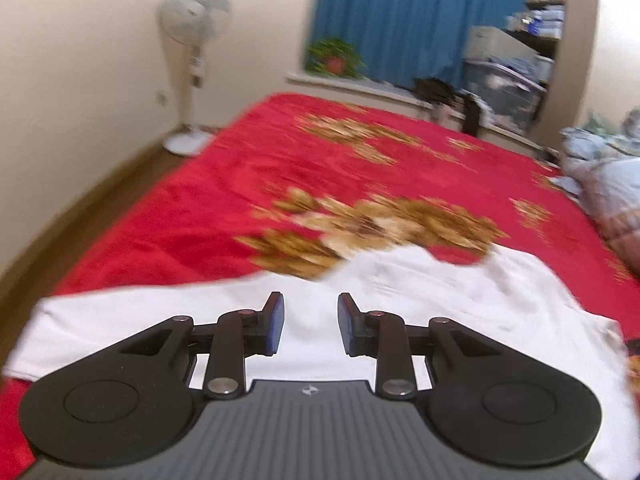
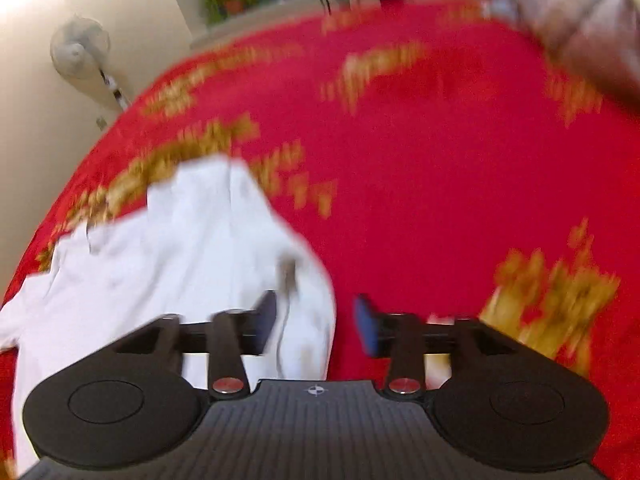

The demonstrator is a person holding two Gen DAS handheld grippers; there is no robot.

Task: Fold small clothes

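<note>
Presently, from my left wrist view, the left gripper (image 1: 311, 326) hangs over a white garment (image 1: 400, 300) spread on the red bedspread (image 1: 240, 176) with its gold floral pattern. I note the jaws standing apart with a moderate gap; white cloth shows beneath and between them, but neither blue pad (image 1: 276, 328) presses on it, so nothing is held. The garment runs across the near edge of the bed, its far border rumpled against the gold motif.

On the right wrist view, which is blurred, the right gripper (image 2: 316, 322) has its jaws parted somewhat wider. The garment's right edge (image 2: 312, 280) lies under the left finger and partly in the gap; the right finger stands over bare red cloth. I see no pinch on the fabric. A thin grey mark or cord on the garment near that edge is too smeared for me to identify.

Around the bed: a white pedestal fan (image 1: 192, 60) stands by the wall at the far left corner, a potted plant (image 1: 334, 58) sits on the window sill before a blue curtain (image 1: 420, 16), and pale folded bedding (image 1: 600, 184) lies along the bed's right side.
</note>
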